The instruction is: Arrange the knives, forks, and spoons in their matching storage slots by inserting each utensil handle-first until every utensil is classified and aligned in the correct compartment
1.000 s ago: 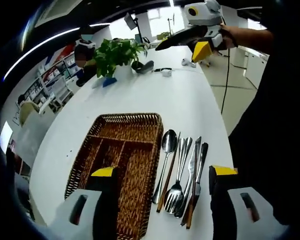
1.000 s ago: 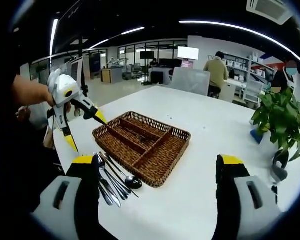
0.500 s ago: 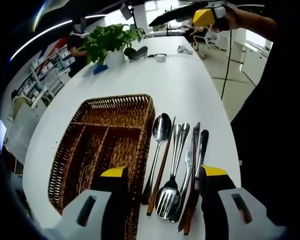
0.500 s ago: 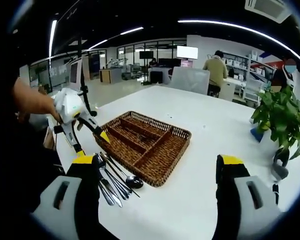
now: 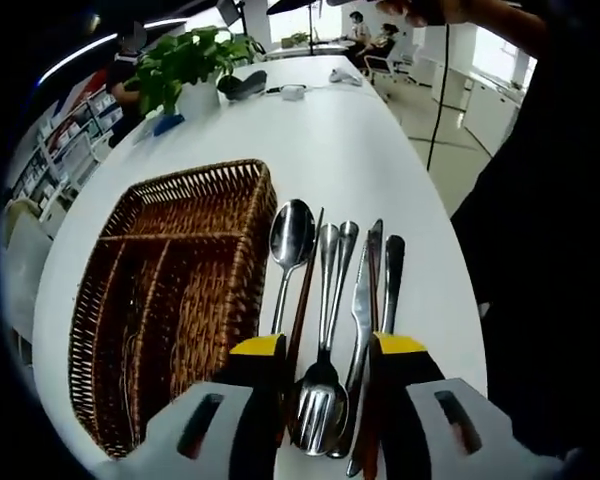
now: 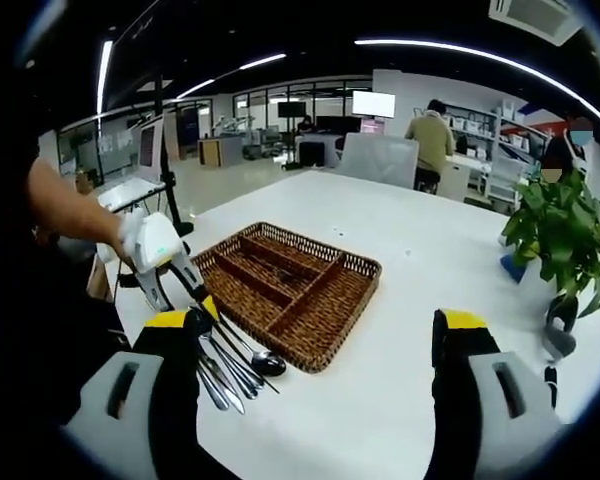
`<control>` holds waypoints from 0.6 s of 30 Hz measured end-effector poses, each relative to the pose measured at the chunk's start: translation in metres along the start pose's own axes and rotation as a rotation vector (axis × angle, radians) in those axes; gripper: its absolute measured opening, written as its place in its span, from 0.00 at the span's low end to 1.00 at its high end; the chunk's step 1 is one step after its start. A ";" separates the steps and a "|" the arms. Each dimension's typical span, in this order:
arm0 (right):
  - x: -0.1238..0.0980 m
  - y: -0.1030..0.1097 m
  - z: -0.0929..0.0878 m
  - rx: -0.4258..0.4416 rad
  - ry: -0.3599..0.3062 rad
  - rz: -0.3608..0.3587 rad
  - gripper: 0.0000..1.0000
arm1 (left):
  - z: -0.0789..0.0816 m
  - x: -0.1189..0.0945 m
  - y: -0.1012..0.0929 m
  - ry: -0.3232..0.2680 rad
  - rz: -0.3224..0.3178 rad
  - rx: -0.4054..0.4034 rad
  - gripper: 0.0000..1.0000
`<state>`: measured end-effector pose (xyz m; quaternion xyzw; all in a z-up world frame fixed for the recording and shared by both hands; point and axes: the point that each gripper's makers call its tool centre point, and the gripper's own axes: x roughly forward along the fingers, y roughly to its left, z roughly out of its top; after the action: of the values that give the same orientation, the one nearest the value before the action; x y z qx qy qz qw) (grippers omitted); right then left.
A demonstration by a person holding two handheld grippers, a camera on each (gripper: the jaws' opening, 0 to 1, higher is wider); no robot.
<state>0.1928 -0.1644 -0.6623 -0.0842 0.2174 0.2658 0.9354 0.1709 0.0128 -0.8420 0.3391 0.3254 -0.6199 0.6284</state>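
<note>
the wicker tray (image 5: pixel 180 290) lies on the white tabletop (image 5: pixel 340 140). its long compartments look bare; in the left gripper view some thin lines show on the bottom of the near slots, but i cannot tell what they are. in the right gripper view the same tray (image 6: pixel 290 290) has dividers and nothing visible stands in them.

the utensils are all outside the tray, in a row just beside its right wall. there is a spoon (image 5: pixel 288 250), a fork (image 5: pixel 320 390), a knife (image 5: pixel 360 330) and some more handles, one with a brown handle (image 5: pixel 302 300). they lie close together, some touching.

the left gripper (image 5: pixel 323 345) has its jaws apart, one on each side of the fork and the knife, not closed on anything. compared with one second ago, it has come down closer to the utensils and the jaws stand narrower now. in the right gripper view the left gripper (image 6: pixel 165 265) is now low at the end of the utensil row (image 6: pixel 230 360), where before it was higher above the tray.

the right gripper (image 6: pixel 320 330) has its jaws wide apart, holding nothing, and its view is nearly the same as before. a green plant (image 6: pixel 565 240) stands at the far side of the tabletop.
</note>
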 end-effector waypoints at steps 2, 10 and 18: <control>-0.001 0.000 -0.001 -0.002 0.003 0.000 1.00 | -0.004 0.004 0.000 0.012 -0.008 0.000 0.29; -0.006 -0.002 -0.004 -0.006 0.011 -0.009 1.00 | -0.011 0.016 -0.002 0.031 -0.027 -0.006 0.20; -0.010 -0.003 -0.007 -0.001 0.017 -0.015 1.00 | -0.015 0.021 -0.002 0.052 -0.041 0.019 0.11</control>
<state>0.1837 -0.1734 -0.6641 -0.0889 0.2247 0.2581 0.9354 0.1696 0.0140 -0.8677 0.3543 0.3425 -0.6266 0.6038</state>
